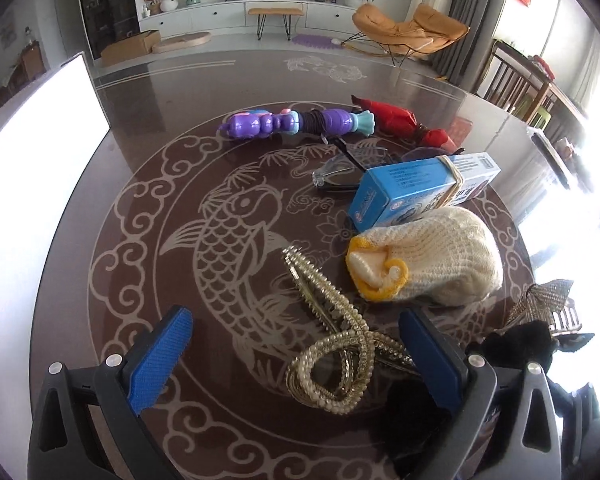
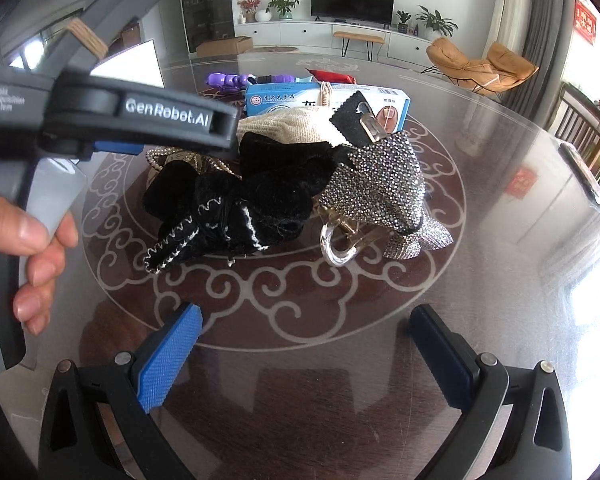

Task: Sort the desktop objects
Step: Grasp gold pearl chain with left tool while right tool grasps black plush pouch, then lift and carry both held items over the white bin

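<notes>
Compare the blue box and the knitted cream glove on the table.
The blue box is rigid, printed and bound by a rubber band; the cream glove is soft, rolled into a bundle, with yellow edging. The box lies farther from the left gripper, the glove nearer. Both lie touching on the glass table.

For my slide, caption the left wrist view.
Open left gripper straddling a gold beaded hair clip on the koi-patterned glass table.

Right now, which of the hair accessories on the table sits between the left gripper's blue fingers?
The gold pearl hair clip: it lies between the open left gripper. The black velvet scrunchie and rhinestone bow clip lie farther right.
</notes>
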A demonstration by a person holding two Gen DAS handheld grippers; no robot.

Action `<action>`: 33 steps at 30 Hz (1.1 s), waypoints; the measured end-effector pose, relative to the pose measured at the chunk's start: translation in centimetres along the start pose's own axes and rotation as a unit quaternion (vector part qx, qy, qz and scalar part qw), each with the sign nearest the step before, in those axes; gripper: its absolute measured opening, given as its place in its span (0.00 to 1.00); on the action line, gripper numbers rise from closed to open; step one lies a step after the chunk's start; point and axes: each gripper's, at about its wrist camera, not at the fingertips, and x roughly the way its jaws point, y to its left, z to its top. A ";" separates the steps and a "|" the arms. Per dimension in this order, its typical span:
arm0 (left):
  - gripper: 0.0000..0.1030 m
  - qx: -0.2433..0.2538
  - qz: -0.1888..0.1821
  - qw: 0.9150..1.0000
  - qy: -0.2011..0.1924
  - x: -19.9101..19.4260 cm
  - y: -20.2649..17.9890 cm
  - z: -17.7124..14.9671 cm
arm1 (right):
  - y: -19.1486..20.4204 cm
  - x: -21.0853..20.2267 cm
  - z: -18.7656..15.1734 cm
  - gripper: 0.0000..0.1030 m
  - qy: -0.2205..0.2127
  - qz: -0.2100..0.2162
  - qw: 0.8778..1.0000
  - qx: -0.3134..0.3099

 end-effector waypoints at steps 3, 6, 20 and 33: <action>1.00 0.008 -0.015 1.000 -0.001 -0.9 2.8 -1.3 | 0.0 0.0 0.0 1.00 0.000 0.000 1.000 0.000; 1.00 0.004 -0.034 0.999 -0.002 -1.4 5.4 -2.4 | 0.0 0.0 0.0 1.00 0.000 0.000 1.000 0.000; 0.46 0.046 -0.056 0.997 -0.032 -1.9 2.6 -3.0 | 0.0 0.0 0.0 1.00 0.000 0.001 1.000 0.001; 0.43 -0.021 -0.078 0.991 -0.105 -13.5 8.4 -8.8 | 3.4 0.1 4.0 0.75 0.035 0.157 0.983 0.084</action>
